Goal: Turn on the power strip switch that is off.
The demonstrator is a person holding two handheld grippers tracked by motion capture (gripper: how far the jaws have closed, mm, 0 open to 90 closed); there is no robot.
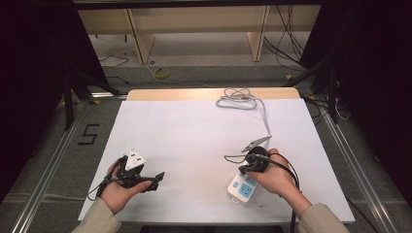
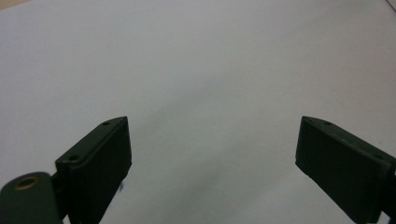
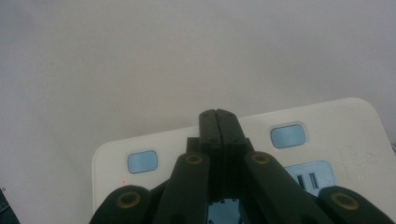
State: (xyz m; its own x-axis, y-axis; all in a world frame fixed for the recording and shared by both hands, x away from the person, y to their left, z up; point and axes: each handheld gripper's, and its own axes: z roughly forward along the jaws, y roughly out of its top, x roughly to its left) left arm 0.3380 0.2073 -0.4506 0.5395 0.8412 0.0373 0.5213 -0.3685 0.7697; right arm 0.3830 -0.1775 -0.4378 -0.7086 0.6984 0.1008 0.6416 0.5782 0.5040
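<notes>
A white power strip (image 1: pixel 241 188) with blue sockets lies near the table's front edge, on the right. Its grey cable (image 1: pixel 265 119) runs to a coil (image 1: pixel 237 99) at the table's back edge. My right gripper (image 1: pixel 244 170) points down over the strip's far end. In the right gripper view its jaws (image 3: pixel 217 115) are shut together, with nothing between them, above the strip (image 3: pixel 336 121) and between two blue buttons. Whether the tips touch the strip I cannot tell. My left gripper (image 1: pixel 156 177) rests at the front left, pointing right. Its jaws (image 2: pixel 212 140) stand wide open over bare white table.
A white sheet (image 1: pixel 194 141) covers the table, with a wooden strip (image 1: pixel 170 93) at the back edge. Metal rails (image 1: pixel 53 160) run along both sides. Beyond the table are shelf legs (image 1: pixel 141 43) and loose cables (image 1: pixel 160 73) on the floor.
</notes>
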